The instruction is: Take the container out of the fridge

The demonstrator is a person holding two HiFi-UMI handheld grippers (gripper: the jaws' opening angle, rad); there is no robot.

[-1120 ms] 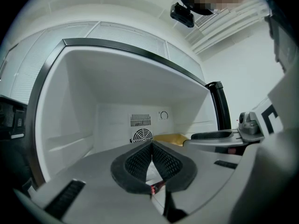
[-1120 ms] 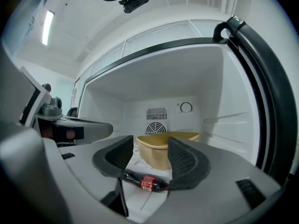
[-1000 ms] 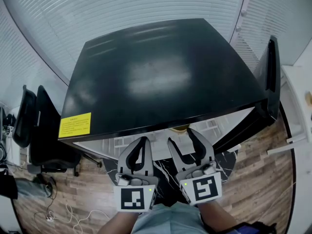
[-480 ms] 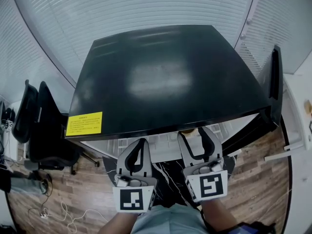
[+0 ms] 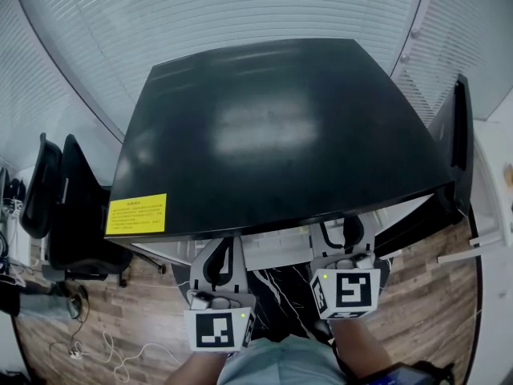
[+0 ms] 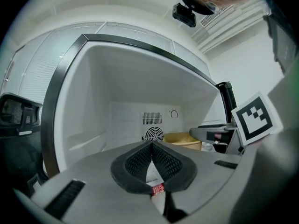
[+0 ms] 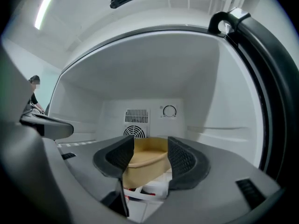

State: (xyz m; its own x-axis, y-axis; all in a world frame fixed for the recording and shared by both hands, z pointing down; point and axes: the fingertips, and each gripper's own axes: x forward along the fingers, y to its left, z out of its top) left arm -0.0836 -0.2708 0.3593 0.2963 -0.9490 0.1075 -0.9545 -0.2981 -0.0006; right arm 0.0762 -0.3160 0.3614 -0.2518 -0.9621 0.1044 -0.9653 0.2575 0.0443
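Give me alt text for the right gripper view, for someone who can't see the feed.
The right gripper has its jaws open, framing a tan container that sits inside the white fridge; the jaws are not gripping it. On the back wall behind the container are a fan vent and a round dial.

Bright room, bent pictures.
Light came from above. The black fridge top [image 5: 264, 127] had a soft white shine on it. A long lamp [image 7: 45, 6] glowed overhead, and the white inside of the fridge [image 7: 154, 78] was bright. Straight lines curved near the edges. Corners of both gripper views went dark. Close things looked blurry.
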